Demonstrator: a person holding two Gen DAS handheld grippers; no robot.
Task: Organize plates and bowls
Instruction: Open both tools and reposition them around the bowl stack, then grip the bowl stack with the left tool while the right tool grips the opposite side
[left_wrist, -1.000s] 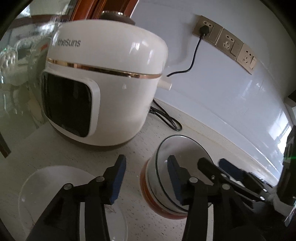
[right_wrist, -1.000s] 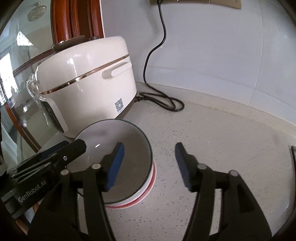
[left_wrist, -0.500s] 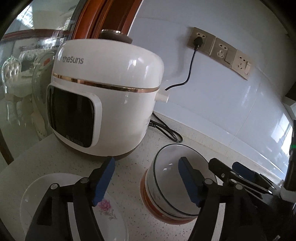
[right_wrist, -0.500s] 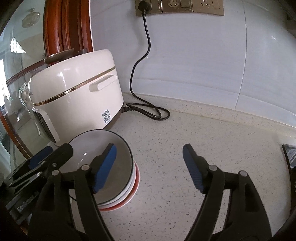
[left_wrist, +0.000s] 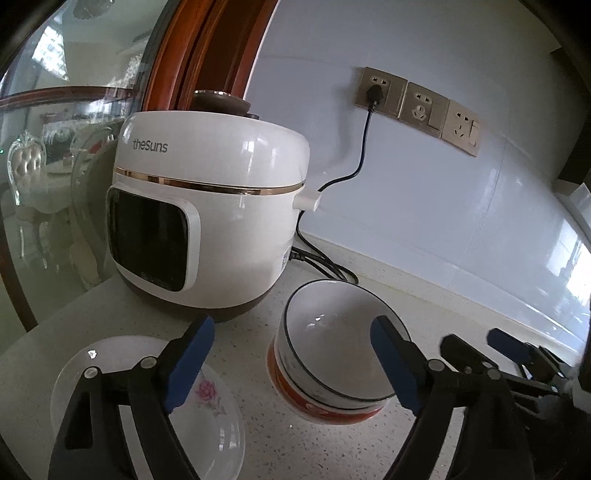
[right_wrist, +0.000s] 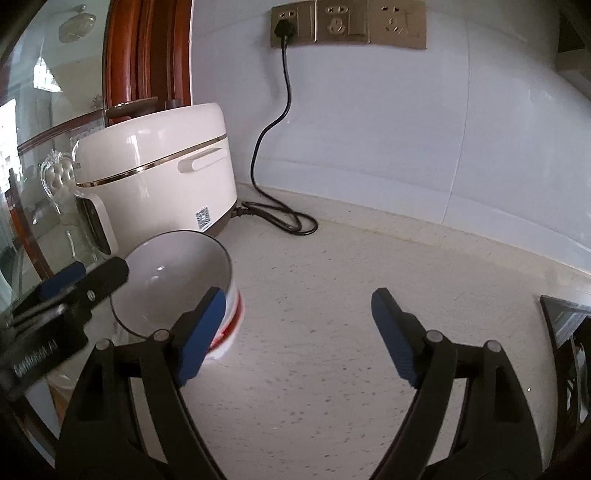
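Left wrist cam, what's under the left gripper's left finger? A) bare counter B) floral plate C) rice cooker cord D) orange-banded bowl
B: the left gripper is open, and its left finger overlaps the white floral plate; the stacked bowls sit between the fingers.

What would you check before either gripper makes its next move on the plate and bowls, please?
1. Left gripper open and holding nothing: ok.
2. Right gripper open and holding nothing: ok.
3. Stacked bowls nested, white bowl inside the orange-banded one, standing upright on the counter: ok.
4. Floral plate flat on the counter, apart from the bowls: ok.
5. Rice cooker and its power cord clear of the bowls: ok; both sit behind them.
6. Whether the plate's near edge overhangs the counter: cannot tell; the left gripper's finger hides it.
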